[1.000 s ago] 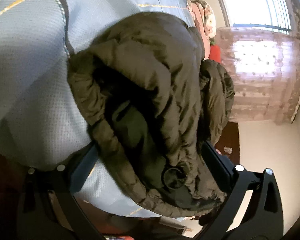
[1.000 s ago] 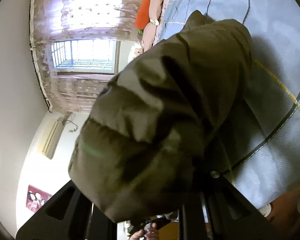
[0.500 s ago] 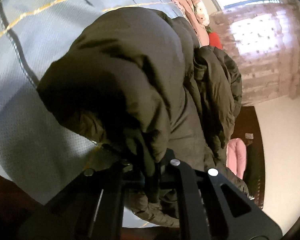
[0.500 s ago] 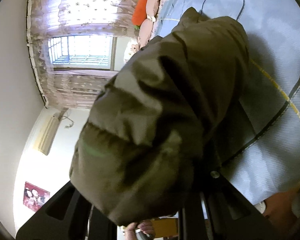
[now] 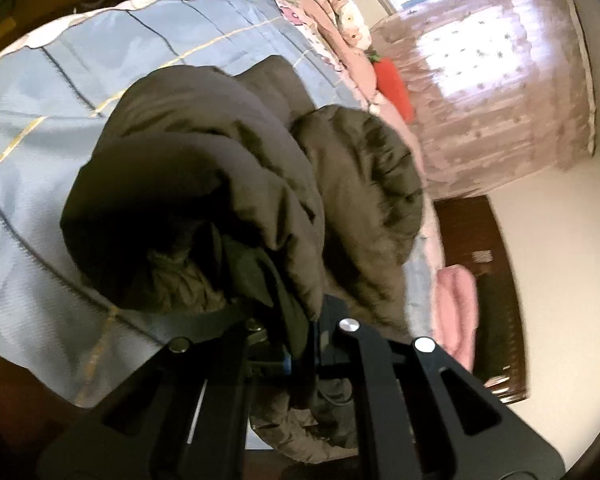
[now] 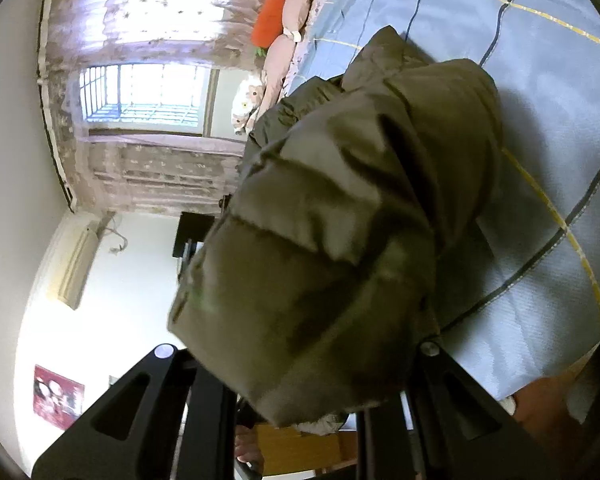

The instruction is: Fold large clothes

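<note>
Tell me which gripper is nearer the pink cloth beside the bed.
Probably left. The left gripper, shut on the olive puffer jacket, has the pink cloth just past its right finger; the right gripper, also clamping the jacket, has no pink cloth in view.

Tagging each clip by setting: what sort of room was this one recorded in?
Most likely a home bedroom. A bed under a blue checked bedspread with pink pillows at its head, a curtained window, and a wall air conditioner all point to that.
</note>
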A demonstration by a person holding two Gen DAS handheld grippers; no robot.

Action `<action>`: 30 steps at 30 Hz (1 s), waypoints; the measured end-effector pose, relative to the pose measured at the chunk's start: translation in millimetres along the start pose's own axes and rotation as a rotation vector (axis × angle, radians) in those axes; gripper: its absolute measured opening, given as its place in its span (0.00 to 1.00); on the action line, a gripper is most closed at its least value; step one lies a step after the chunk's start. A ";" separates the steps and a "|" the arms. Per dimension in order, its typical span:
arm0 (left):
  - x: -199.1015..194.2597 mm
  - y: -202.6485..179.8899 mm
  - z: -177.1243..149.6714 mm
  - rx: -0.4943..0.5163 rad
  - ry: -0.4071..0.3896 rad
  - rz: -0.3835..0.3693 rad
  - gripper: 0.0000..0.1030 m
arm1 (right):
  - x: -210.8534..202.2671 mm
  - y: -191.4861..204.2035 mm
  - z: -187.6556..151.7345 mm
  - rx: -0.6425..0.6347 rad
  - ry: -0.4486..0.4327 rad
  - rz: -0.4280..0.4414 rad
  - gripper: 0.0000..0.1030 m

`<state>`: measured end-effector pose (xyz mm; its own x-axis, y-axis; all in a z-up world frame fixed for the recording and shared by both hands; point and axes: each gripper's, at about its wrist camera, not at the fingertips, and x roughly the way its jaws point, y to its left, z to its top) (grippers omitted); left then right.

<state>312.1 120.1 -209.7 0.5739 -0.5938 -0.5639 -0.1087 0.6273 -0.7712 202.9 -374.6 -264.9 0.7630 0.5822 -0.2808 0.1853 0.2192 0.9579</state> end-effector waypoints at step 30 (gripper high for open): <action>189.7 -123.8 212.9 0.140 0.046 0.051 0.07 | 139.4 69.8 223.2 -0.162 -0.002 -0.189 0.14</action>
<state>607.2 37.1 -158.3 0.5326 -0.5799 -0.6165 -0.0203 0.7194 -0.6943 460.3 -452.9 -224.0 0.7254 0.5173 -0.4542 0.2235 0.4471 0.8661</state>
